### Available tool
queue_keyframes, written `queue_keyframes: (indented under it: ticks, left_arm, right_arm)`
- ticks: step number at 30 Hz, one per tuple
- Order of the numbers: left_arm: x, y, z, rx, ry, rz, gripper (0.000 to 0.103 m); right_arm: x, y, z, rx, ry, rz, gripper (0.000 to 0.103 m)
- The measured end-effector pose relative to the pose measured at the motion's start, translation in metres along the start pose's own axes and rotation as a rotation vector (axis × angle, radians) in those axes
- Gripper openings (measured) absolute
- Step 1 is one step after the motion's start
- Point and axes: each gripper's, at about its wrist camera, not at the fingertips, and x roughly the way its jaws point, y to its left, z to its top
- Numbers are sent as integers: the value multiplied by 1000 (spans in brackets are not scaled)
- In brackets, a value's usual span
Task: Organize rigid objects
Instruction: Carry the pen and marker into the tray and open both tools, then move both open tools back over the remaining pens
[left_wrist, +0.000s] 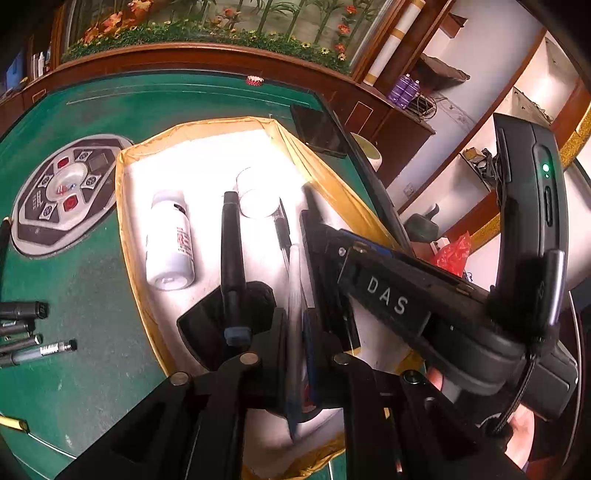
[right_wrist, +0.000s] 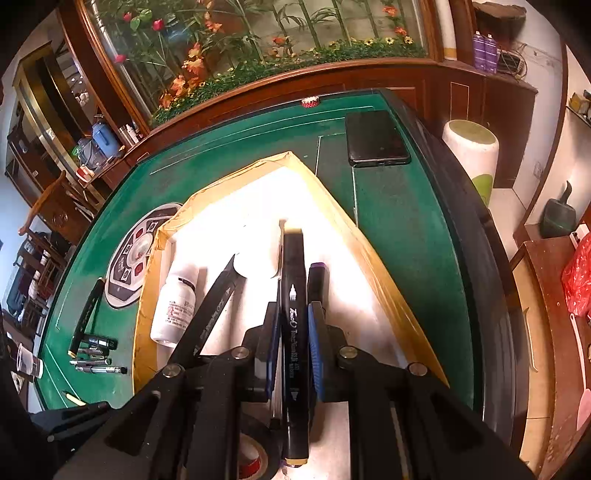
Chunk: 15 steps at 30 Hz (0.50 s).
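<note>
Right tongs are clenched on a black marker above the yellow-rimmed tray. Left tongs stand released over the tray. Farther, a white bottle lies inside, on the green bench.

Green felt tabletop carries a yellow-rimmed tray. Left of the tray: control panel, loose pens. Right of the tray, toward the far edge: black phone.

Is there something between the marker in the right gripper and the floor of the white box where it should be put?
The black marker, clamped in the right gripper, hangs over the white box. Directly beneath it lies a purple-capped marker, with a white jar just ahead.
</note>
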Motion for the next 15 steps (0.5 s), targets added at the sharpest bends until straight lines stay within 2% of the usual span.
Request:
queue_keyframes:
  ticks: [2,4,6,9,11,13,15]
  left_arm:
    - [-3,1,-2,2,4,-6,26]
    - [-11,2,-5,-3,-6,-11,34]
    - [-19,3,-6,6,-25,-20,35]
    - [-35,5,-12,22,-51,-26,38]
    - [-48,8,-16,28,-74,-27,50]
    - [-61,12,-21,35,-101,-18,54]
    - [-77,20,-27,30,-129,-20,55]
  right_arm:
    - [-3,0,0,9,-10,3,15]
    - [-7,1,1,9,-21,10,17]
    - [-10,2,1,8,-36,9,21]
    - [-16,5,2,11,-64,30,21]
    - [-22,7,2,9,-92,35,23]
    - [-26,10,1,1,-115,33,25]
    - [-29,13,1,-2,-142,34,25]
